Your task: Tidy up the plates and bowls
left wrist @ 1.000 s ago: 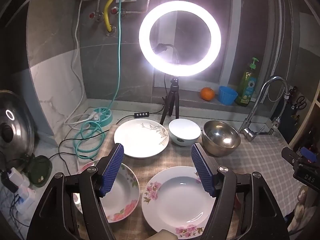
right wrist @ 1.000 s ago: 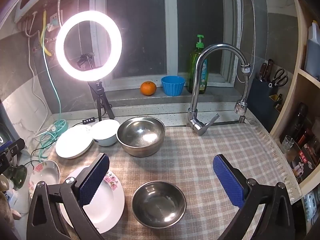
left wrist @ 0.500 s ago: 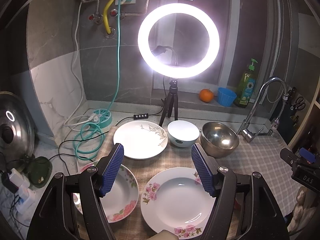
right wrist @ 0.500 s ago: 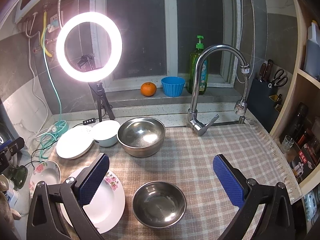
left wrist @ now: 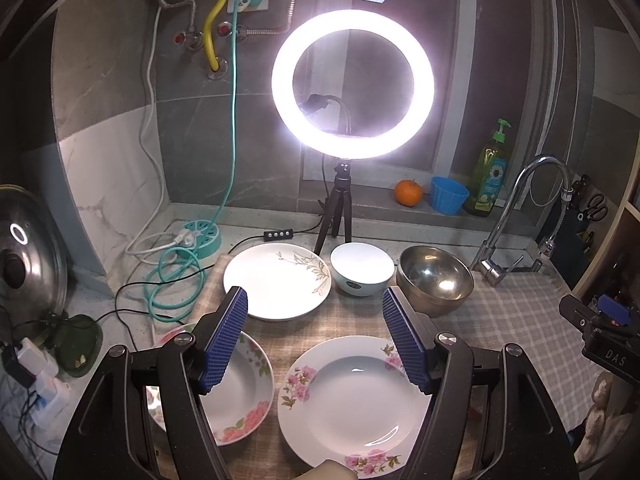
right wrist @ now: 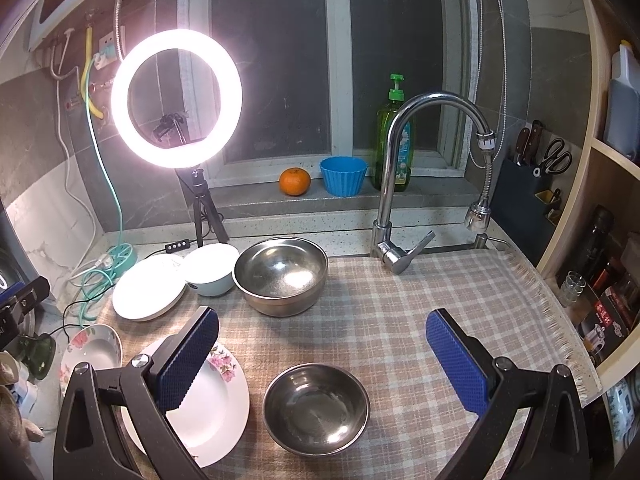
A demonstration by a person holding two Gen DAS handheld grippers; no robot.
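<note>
Both tongs are held released and empty above the checked cloth (right wrist: 420, 300): the left gripper (left wrist: 316, 340) over the two flowered plates, the right gripper (right wrist: 320, 356) over the small steel bowl (right wrist: 316, 408). Open cloth is seen to the right of the bowls, up to the fringed edge beside the shelf.

Three plates are counted: two flowered plates (left wrist: 356, 400) (left wrist: 236, 396) in front and a plain plate (left wrist: 276, 280) behind. Three bowls are counted: the small steel bowl, a large steel bowl (left wrist: 434, 280) and a white bowl (left wrist: 362, 268), the last two set in the back row near the tap (right wrist: 400, 184).
</note>
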